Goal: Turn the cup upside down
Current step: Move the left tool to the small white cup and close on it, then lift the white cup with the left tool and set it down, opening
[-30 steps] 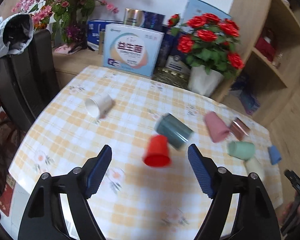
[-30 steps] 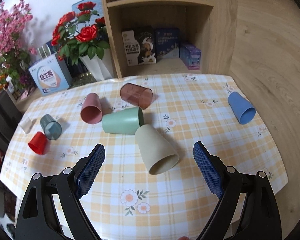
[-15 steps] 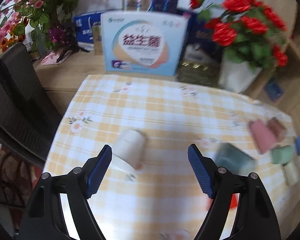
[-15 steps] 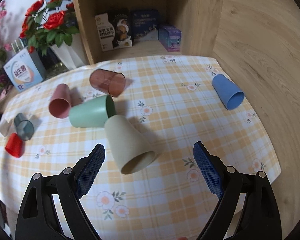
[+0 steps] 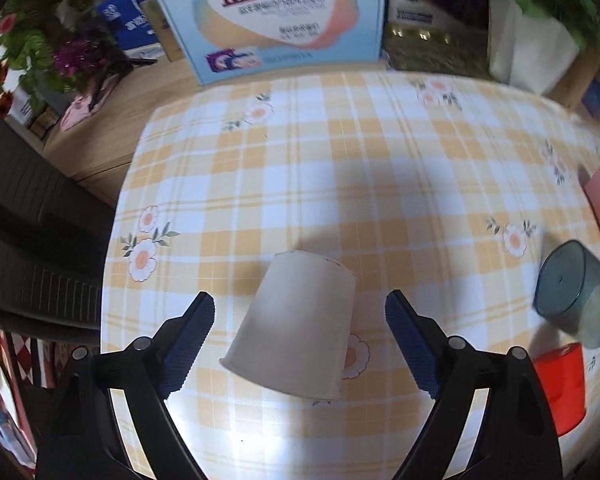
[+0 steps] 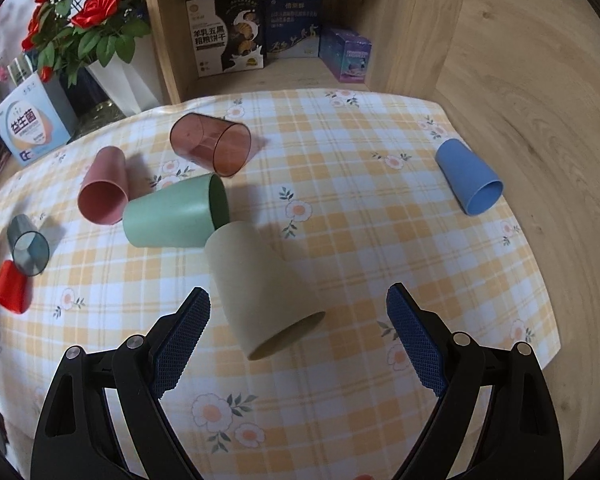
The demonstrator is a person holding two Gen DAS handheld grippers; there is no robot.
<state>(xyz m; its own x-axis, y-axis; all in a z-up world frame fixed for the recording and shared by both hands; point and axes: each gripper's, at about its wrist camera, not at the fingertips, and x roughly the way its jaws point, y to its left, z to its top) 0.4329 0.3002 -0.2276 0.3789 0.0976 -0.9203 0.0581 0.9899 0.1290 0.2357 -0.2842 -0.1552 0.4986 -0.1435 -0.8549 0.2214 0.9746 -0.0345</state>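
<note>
A white cup (image 5: 296, 324) lies on its side on the checked tablecloth, mouth toward me. My left gripper (image 5: 298, 344) is open, its blue-padded fingers on either side of the cup, apart from it. A beige cup (image 6: 256, 288) lies on its side in the right wrist view. My right gripper (image 6: 298, 344) is open, just short of the beige cup's mouth end. Neither gripper holds anything.
Other cups lie on their sides: green (image 6: 176, 212), pink (image 6: 104, 192), brown transparent (image 6: 210, 144), blue (image 6: 468, 176), grey-blue (image 5: 576, 296). A red cup (image 5: 560, 388) stands upside down. A box (image 5: 276, 12), a flower vase (image 5: 528, 48) and a shelf (image 6: 284, 76) line the table's far edge.
My left gripper has swung left from the red and grey-blue cups and closed in on the white cup. My right gripper has moved closer to the beige cup.
</note>
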